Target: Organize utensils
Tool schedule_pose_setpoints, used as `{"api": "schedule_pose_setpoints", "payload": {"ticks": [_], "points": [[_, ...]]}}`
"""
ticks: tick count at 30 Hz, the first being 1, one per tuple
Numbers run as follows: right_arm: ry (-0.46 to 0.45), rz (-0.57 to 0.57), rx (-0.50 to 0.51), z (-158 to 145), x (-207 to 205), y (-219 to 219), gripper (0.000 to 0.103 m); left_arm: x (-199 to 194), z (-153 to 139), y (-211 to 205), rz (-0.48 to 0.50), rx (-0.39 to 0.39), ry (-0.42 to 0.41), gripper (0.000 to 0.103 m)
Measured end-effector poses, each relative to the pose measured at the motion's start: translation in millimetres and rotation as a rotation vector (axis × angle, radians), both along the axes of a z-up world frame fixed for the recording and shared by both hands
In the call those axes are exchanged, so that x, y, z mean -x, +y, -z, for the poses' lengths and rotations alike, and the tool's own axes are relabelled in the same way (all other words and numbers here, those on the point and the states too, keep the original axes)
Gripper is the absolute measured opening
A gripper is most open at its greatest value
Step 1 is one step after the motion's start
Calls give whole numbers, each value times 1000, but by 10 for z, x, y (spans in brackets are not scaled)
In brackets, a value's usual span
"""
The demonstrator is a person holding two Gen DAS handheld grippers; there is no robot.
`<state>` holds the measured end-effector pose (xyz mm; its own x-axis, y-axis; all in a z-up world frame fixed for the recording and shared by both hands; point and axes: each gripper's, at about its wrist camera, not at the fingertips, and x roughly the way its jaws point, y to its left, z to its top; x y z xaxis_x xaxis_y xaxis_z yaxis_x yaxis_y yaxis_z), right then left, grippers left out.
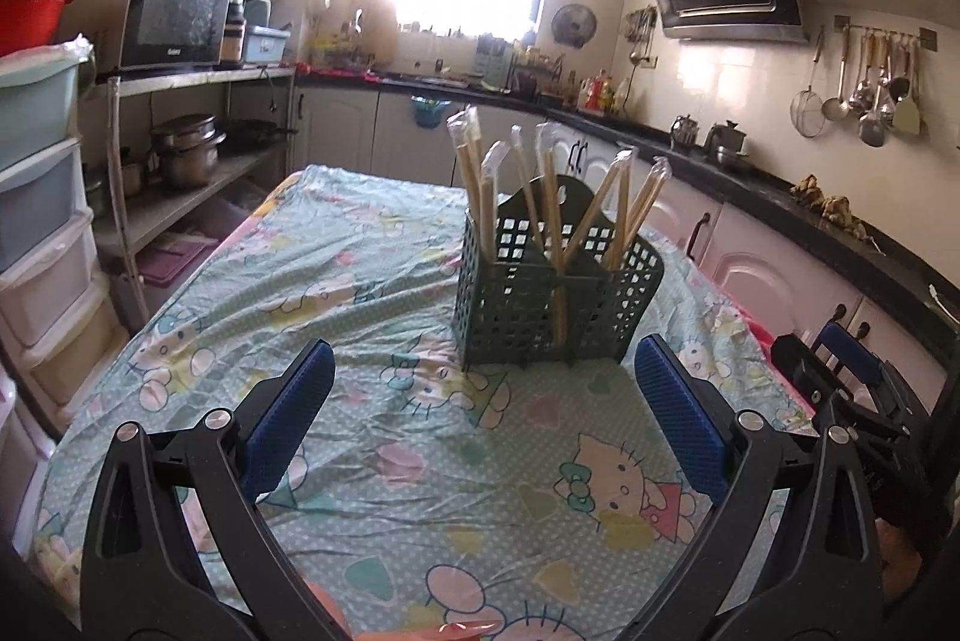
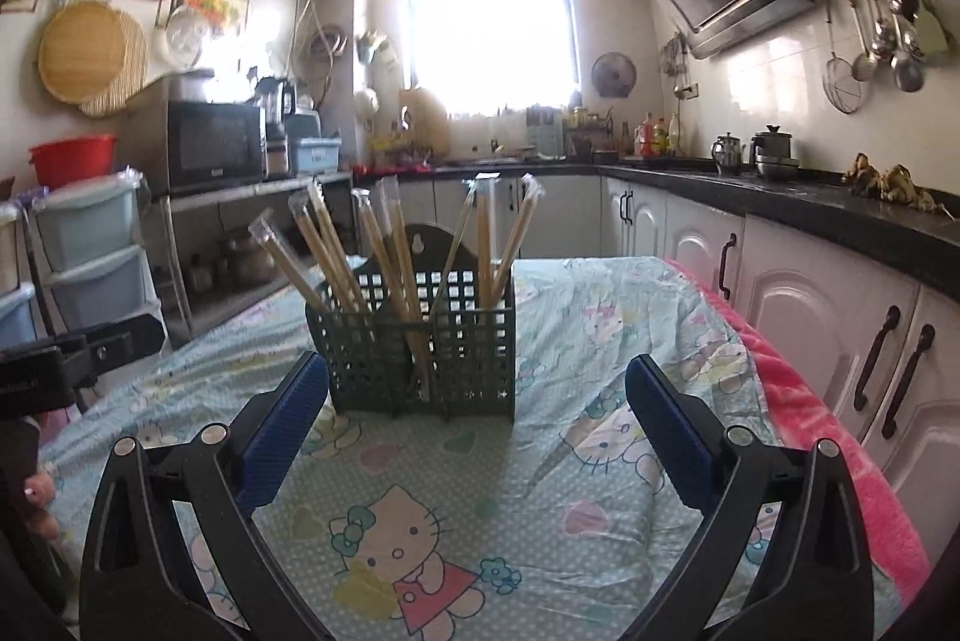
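Kitchen, table under a cartoon-print cloth (image 1: 372, 281). Green basket (image 1: 558, 305) of wrapped chopsticks (image 1: 552, 203) stands mid-table. Left gripper (image 1: 480, 425) and right gripper (image 2: 474, 425) both released, empty, hovering near it. Counter (image 2: 810, 203) on right.

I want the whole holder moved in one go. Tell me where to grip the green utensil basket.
Grip the tall back plate of the green utensil basket near its hanging hole, coming from above with the right claw. It rises above the rim, thin enough to pinch, though wrapped chopsticks lean close and may crowd the way.
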<state>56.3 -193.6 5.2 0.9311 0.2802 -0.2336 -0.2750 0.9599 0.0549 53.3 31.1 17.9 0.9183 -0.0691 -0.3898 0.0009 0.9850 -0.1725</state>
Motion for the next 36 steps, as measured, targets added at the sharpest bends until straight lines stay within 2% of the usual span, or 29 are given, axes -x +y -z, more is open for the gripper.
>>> {"api": "schedule_pose_setpoints", "payload": {"ticks": [10, 36], "points": [[-81, -4, -12, -15, 140, -19, 97, 65, -36, -38, -7, -2, -55, 92], [-64, -21, 2, 41, 160, 68, 97, 97, -47, -52, -17, -14, -71, 92]]}}
